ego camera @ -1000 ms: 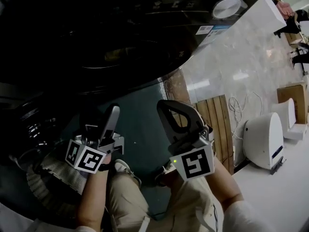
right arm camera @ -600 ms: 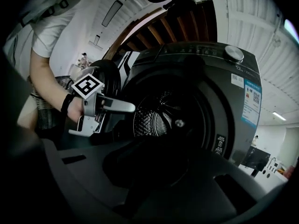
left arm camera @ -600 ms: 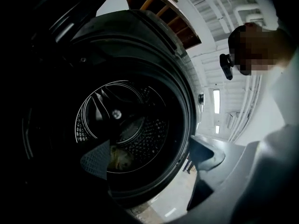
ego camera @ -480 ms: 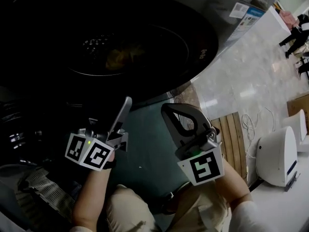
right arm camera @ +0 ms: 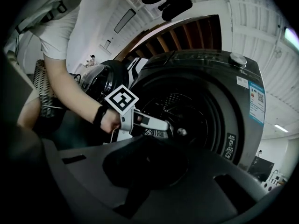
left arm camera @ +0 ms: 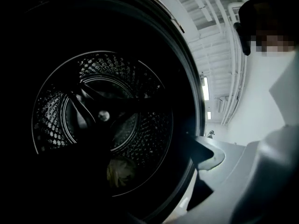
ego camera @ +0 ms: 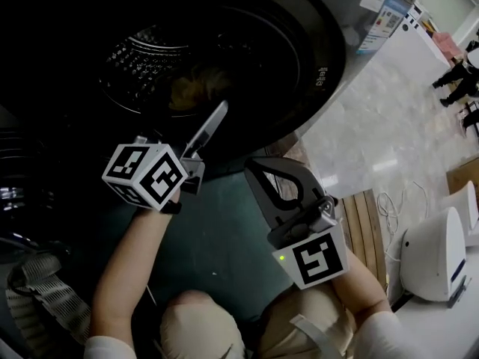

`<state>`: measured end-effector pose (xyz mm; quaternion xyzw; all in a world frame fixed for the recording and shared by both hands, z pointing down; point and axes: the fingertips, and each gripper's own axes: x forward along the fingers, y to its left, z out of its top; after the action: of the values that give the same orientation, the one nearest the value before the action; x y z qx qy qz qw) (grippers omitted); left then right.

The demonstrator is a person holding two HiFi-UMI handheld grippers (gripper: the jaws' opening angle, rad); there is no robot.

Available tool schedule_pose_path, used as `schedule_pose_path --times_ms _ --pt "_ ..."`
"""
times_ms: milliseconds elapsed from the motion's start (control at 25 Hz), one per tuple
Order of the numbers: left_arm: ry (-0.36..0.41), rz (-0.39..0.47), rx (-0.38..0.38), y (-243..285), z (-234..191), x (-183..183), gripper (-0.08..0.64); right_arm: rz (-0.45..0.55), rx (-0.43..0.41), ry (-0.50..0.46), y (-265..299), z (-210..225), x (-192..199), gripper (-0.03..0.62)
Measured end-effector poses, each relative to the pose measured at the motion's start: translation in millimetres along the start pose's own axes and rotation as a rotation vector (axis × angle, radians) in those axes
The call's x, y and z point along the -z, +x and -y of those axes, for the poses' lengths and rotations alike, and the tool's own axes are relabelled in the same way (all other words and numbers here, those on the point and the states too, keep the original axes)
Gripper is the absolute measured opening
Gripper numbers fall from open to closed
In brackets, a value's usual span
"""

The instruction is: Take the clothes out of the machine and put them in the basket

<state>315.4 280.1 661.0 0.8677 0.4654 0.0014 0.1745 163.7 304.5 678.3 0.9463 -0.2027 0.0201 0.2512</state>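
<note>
- Washing machine (ego camera: 333, 28): front-loader, dark grey. Its round door (right arm camera: 100, 80) is swung open to the machine's left.
- Drum (ego camera: 142, 58): perforated metal and dim inside. One yellowish garment (ego camera: 196, 88) lies at the bottom of it, untouched by either gripper.
- Left gripper (ego camera: 213, 126): held up at the drum mouth and pointing in, short of the garment. Its own view shows one jaw well off to the side, with open drum where the gap falls. The other jaw is lost in the dark. Jaws read as apart, with nothing between them.
- Right gripper (ego camera: 252, 164): held lower and further back, outside the machine, over the dark green floor mat (ego camera: 217, 238). Jaw tips are together and nothing is clamped.
- Woven basket (right arm camera: 42, 97): stands on the person's left, beside the open door. Its contents cannot be made out.
</note>
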Motion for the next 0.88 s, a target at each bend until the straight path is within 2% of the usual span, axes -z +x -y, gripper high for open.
schedule_pose_path --times_ms 120,240,320,440,520,760,880 --pt "0.077 -0.076 -0.026 17.8 -14.7 15.7 0.511 0.005 0.014 -0.007 -7.4 1.5 -2.0 0.014" --pt "0.117 -0.125 -0.039 33.1 -27.2 24.4 0.511 0.021 0.007 -0.026 -11.9 -0.6 -3.0 0.014" --pt "0.086 -0.139 -0.054 44.6 -38.1 28.3 0.511 0.032 0.012 -0.019 -15.3 3.0 -2.5 0.014" --pt "-0.016 -0.172 -0.08 62.0 -56.2 41.5 0.511 0.037 0.029 0.024 -22.2 8.5 1.3 0.014" --pt "-0.045 -0.202 -0.088 72.4 -65.0 48.4 0.511 0.036 0.022 0.028 -25.2 6.8 2.8 0.014" --pt "0.091 -0.32 -0.051 111.4 -79.3 47.9 0.511 0.042 0.027 0.036 -34.3 14.4 5.2 0.014" --pt "0.165 -0.455 0.005 127.2 -88.4 67.4 0.511 0.039 0.046 0.058 -39.2 24.3 10.5 0.014"
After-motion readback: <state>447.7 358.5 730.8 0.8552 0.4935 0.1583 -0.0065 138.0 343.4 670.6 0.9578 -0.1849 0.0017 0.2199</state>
